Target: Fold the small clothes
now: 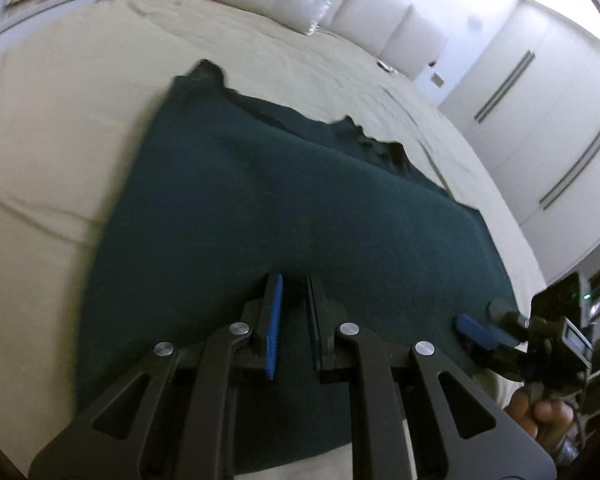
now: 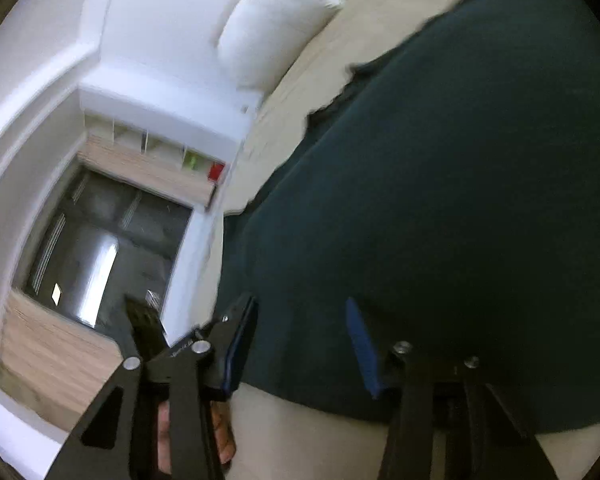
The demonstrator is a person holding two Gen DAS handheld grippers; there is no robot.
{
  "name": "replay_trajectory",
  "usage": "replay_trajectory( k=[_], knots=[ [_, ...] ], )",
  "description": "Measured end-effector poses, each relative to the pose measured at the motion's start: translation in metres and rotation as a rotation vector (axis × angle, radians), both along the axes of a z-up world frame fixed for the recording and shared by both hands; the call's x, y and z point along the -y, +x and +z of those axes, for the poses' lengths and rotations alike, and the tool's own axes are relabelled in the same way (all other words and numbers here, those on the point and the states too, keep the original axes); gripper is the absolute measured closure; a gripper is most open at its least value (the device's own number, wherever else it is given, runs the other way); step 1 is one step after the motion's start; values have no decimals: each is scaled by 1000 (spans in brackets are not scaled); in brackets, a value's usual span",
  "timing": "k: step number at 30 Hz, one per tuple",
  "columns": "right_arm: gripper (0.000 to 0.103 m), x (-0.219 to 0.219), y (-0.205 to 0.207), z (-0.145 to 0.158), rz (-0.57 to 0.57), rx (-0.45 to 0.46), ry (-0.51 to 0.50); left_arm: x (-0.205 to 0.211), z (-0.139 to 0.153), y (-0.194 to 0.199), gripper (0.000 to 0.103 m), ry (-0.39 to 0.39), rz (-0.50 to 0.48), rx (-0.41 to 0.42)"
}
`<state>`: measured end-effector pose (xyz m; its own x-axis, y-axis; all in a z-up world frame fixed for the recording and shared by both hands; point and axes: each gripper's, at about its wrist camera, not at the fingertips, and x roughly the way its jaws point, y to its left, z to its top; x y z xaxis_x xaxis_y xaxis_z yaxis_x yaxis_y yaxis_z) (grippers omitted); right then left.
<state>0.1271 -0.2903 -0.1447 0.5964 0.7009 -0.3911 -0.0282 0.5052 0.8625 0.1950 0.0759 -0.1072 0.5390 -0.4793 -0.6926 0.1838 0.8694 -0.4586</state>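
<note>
A: Left black two-finger gripper (image 1: 294, 324), what's it look like?
B: Matte black linkage arms w/ triangular cut-outs, four round silver pivot pins, blue ribbed pads on the inner faces of its fingers (image 1: 274, 328).
A: And the right black two-finger gripper (image 2: 300, 344)?
B: Same build: black arms, silver pins, smooth blue pads, small white print on one link, too blurred to read. From the left cam you also see its boxy black body w/ a green light and a pale label panel.
A: Person?
B: Only bare fingers of a hand (image 2: 220, 440) behind the black arms; no sleeve in view.
</note>
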Motion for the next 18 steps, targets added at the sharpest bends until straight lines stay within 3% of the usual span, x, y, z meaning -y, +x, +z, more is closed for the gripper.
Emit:
replay_trajectory(
  k=[5,8,10,12,14,18],
  knots=[
    [53,81,-22,3,-228,-29,-35,-39,7,-19,91,-37,100,-12],
    [39,112,-34,15,-328,-29,-35,-70,18,-31,91,-71,185,4],
    [30,118,-38,28,-353,2,-44,-91,24,-29,79,-99,230,-16],
    [30,114,-35,40,-338,32,-44,-105,27,-27,29,-138,244,-36],
    [28,96,-20,52,-268,55,-25,-115,29,-25,23,-178,246,-51],
    [28,61,-4,57,-144,63,-33,-108,13,7,23,-200,140,-216]
  ],
)
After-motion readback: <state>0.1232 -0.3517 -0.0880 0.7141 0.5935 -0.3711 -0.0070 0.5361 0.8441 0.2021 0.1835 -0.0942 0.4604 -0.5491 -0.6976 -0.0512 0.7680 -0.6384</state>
